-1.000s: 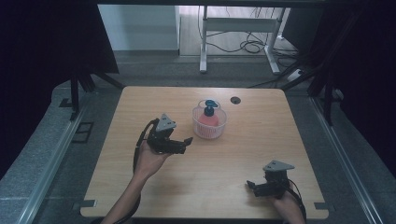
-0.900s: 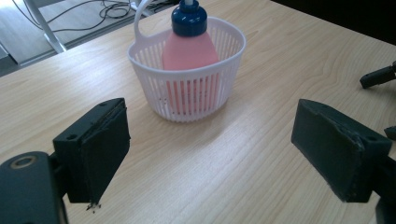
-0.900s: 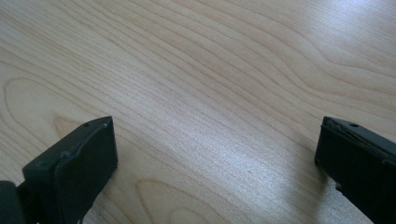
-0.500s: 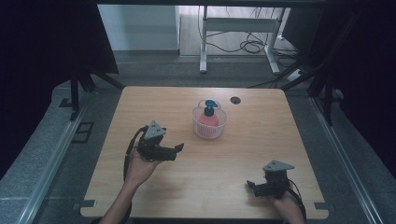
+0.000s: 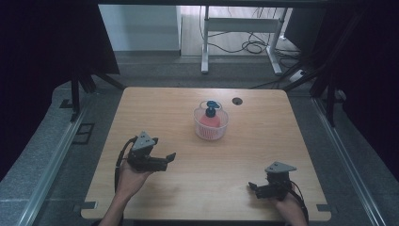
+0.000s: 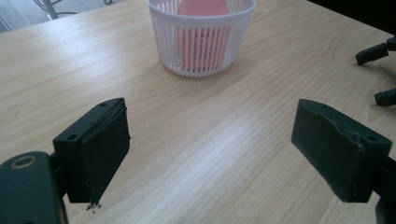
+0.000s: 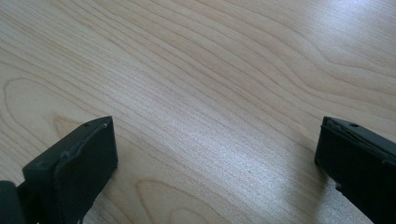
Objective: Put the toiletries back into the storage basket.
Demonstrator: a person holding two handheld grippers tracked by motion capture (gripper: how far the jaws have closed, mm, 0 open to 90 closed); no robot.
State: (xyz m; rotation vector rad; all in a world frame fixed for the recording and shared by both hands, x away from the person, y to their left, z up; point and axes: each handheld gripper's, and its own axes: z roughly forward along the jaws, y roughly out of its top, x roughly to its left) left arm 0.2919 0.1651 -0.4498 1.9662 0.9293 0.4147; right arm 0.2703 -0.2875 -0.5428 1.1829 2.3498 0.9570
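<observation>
With its jaws spread wide and holding nothing, the left gripper (image 6: pixel 212 149) faces the white basket (image 6: pixel 201 44), which stands ahead of the gap and slightly left of its midline, well apart from both pads. Inside the basket stands a pink bottle (image 6: pixel 203 28), upright, its long axis vertical, topped by a dark cap (image 5: pixel 210 112) in the high view. Bare wood lies between jaws and basket. The right gripper (image 7: pixel 215 163) is likewise wide open and empty, low over the table (image 7: pixel 224 70). Judged from the high view, the left gripper (image 5: pixel 159 160) is nearer the basket (image 5: pixel 211 123) than the right gripper (image 5: pixel 256 187), so a reach forward probably falls to it.
</observation>
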